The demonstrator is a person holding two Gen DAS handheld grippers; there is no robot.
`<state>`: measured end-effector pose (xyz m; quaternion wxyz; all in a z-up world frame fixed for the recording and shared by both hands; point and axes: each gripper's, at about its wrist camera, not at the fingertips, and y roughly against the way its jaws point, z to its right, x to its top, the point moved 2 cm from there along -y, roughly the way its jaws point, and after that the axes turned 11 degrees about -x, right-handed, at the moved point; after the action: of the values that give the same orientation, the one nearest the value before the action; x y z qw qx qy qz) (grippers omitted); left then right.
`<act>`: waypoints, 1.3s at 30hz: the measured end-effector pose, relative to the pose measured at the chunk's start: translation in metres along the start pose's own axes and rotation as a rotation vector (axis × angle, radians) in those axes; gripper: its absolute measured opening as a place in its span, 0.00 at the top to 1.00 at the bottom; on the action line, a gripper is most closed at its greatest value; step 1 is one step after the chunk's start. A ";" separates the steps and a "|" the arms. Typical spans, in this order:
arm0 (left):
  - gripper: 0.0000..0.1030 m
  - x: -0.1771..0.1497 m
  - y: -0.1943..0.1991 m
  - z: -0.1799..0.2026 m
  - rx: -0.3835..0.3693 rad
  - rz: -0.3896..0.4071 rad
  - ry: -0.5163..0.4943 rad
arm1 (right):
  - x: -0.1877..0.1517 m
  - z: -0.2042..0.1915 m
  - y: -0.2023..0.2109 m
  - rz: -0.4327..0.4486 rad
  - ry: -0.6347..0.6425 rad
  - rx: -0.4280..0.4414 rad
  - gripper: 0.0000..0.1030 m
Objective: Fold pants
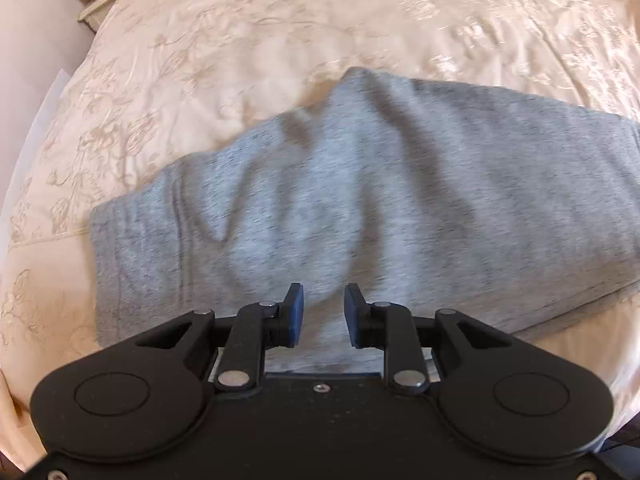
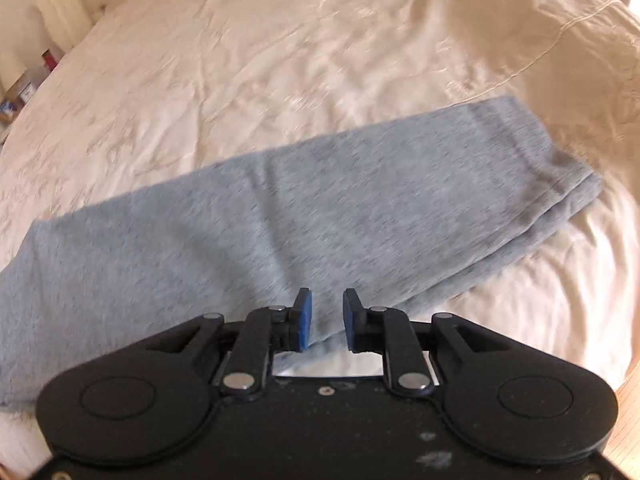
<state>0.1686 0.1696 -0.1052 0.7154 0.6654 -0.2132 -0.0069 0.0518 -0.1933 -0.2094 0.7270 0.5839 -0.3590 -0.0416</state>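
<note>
Across the cream floral-embroidered bedspread [image 1: 240, 40], the grey knit pants [image 1: 360, 184] lie flat in a long folded band, waistband end toward the left wrist view and stacked leg hems [image 2: 560, 196] at the far right of the right wrist view. Above the cloth, the black left gripper [image 1: 323, 314] is released, its blue pads [image 1: 297, 316] apart and holding nothing. Likewise the black right gripper [image 2: 327, 318] is parted over the pants' near edge.
</note>
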 end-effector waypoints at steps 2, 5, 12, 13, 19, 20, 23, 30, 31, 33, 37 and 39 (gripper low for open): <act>0.67 0.004 0.001 0.031 -0.025 0.008 -0.031 | 0.017 0.025 -0.011 0.010 -0.058 -0.039 0.78; 0.67 0.013 -0.002 0.072 -0.046 0.015 -0.087 | 0.039 0.070 -0.023 0.026 -0.151 -0.092 0.78; 0.67 0.022 -0.002 0.157 -0.085 0.019 -0.141 | 0.076 0.158 -0.056 -0.017 -0.330 -0.158 0.75; 0.67 0.023 -0.004 0.166 -0.087 0.015 -0.143 | 0.077 0.168 -0.061 -0.035 -0.362 -0.153 0.75; 0.67 0.024 -0.013 0.199 -0.077 -0.007 -0.154 | 0.082 0.195 -0.080 -0.054 -0.446 -0.066 0.75; 0.67 0.025 -0.014 0.203 -0.074 -0.008 -0.156 | 0.083 0.196 -0.083 -0.061 -0.445 -0.058 0.73; 0.67 0.029 -0.014 0.212 -0.074 -0.016 -0.152 | 0.084 0.196 -0.086 -0.071 -0.451 -0.015 0.96; 0.67 0.047 -0.025 0.227 -0.102 -0.041 -0.152 | 0.083 0.189 -0.061 -0.032 -0.272 -0.063 0.95; 0.67 0.051 -0.028 0.230 -0.107 -0.045 -0.154 | 0.080 0.189 -0.070 -0.062 -0.263 -0.063 0.95; 0.67 0.062 -0.032 0.238 -0.126 -0.044 -0.150 | 0.079 0.190 -0.077 -0.092 -0.253 -0.033 0.90; 0.67 0.089 -0.043 0.258 -0.197 -0.032 -0.113 | 0.088 0.198 -0.065 -0.025 -0.234 -0.015 0.77; 0.67 0.102 -0.053 0.270 -0.211 -0.025 -0.110 | 0.091 0.202 -0.059 0.009 -0.209 -0.004 0.74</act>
<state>0.1911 -0.1226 -0.1189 0.7684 0.5877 -0.2420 -0.0745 0.0247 -0.4212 -0.2062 0.6869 0.5735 -0.4352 -0.0997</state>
